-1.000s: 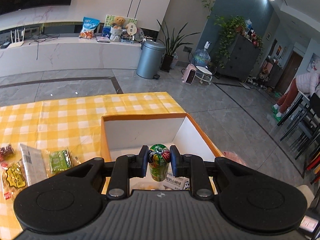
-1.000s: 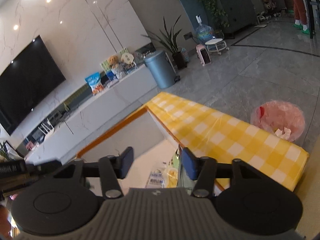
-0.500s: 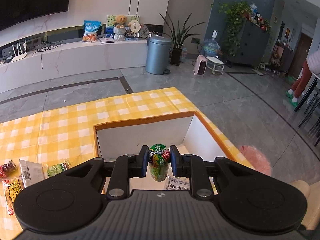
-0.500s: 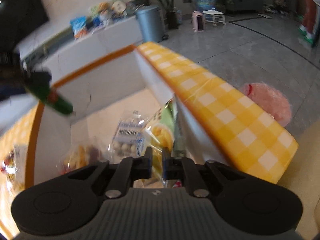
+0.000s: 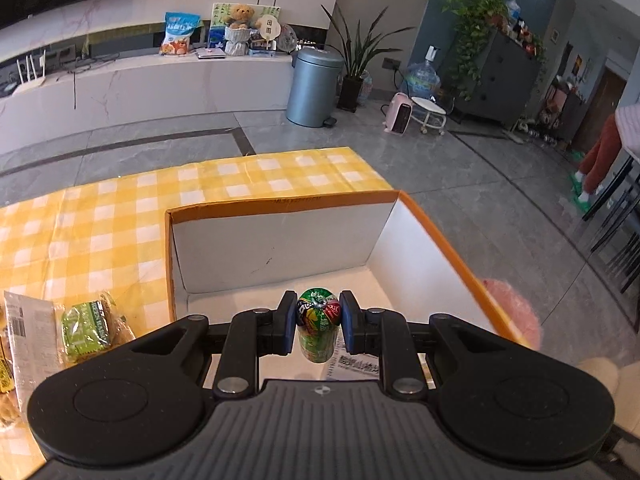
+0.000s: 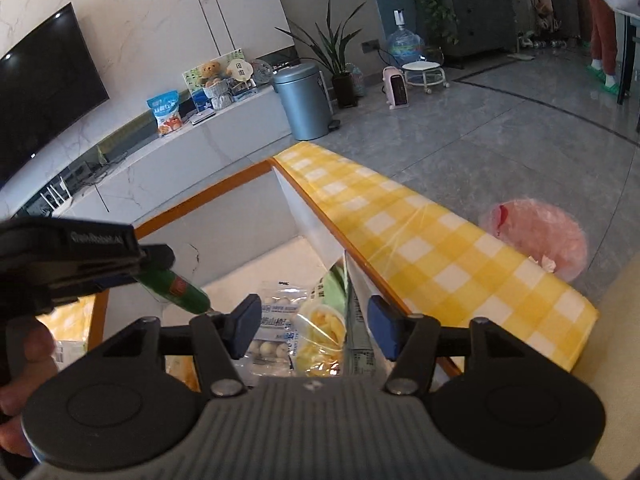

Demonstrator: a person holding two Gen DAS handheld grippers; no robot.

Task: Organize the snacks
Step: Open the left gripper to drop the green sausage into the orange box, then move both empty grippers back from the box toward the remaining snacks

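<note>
A small green snack tube [image 5: 317, 330] with a red patch on its wrapper sits clamped between the blue pads of the left tongs [image 5: 318, 326], gripped near its twisted top so that the body hangs below the pads. It hangs over the open interior of a white box with an orange rim [image 5: 280, 203], above the packets already lying on the box floor. In the right wrist view the same tube [image 6: 174, 286] slants down and to the right out of the left tongs, which reach in from the left edge of that picture, with part of a hand [image 6: 24, 356] visible behind them.

The left tongs point forward and downward into the box, level from side to side. The right tongs [image 6: 314, 328] also tilt downward, aimed at the near right corner of the box; their jaws are opening, the pads stand apart and press on nothing. Beyond them lie a clear bag of white balls [image 6: 272, 330], a packet of yellow pieces [image 6: 322, 328] and a pale green packet [image 6: 334, 290] leaning on the box's right wall.

The box rests on a bench covered by a yellow checked cloth [image 5: 100, 216]. On the cloth left of the box lie a green packet [image 5: 86, 330] and a white wrapper with a barcode [image 5: 24, 328].
</note>
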